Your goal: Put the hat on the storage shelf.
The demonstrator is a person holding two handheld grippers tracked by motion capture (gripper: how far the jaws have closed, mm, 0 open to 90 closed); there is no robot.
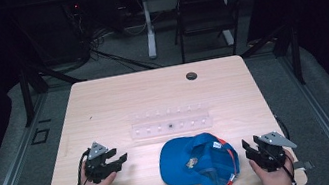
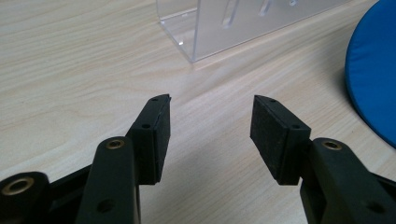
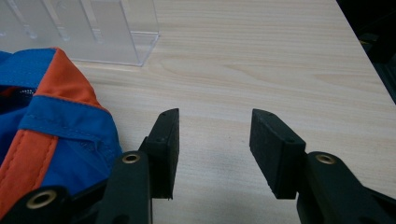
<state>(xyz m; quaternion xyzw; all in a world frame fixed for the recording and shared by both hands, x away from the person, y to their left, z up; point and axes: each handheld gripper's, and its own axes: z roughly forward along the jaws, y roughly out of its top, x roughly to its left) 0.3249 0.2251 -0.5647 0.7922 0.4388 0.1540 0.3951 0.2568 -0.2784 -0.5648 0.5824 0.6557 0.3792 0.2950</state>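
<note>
- Cap (image 1: 197, 163): blue fabric with orange trim, lying upside down near the front edge of the table (image 1: 103, 102), soft crown slumping, flat brim pointing toward 9 o'clock.
- Table: pale wood grain, smooth, rounded corners.
- Clear rack (image 1: 172, 124): glossy, hard-edged plastic, sitting at 12 o'clock from the cap, just apart.
- Left gripper (image 1: 122, 159): resting at 9 o'clock of the cap, jaws standing wide, nothing between them.
- Right gripper (image 1: 246, 149): waiting at 3 o'clock, just beside the cap's orange-trimmed edge, jaws spread, gripping nothing.
- Judging the step: closing in from both sides, pinching the firmer brim and seam rather than loose cloth, and lifting evenly should be keeping it from sagging.
</note>
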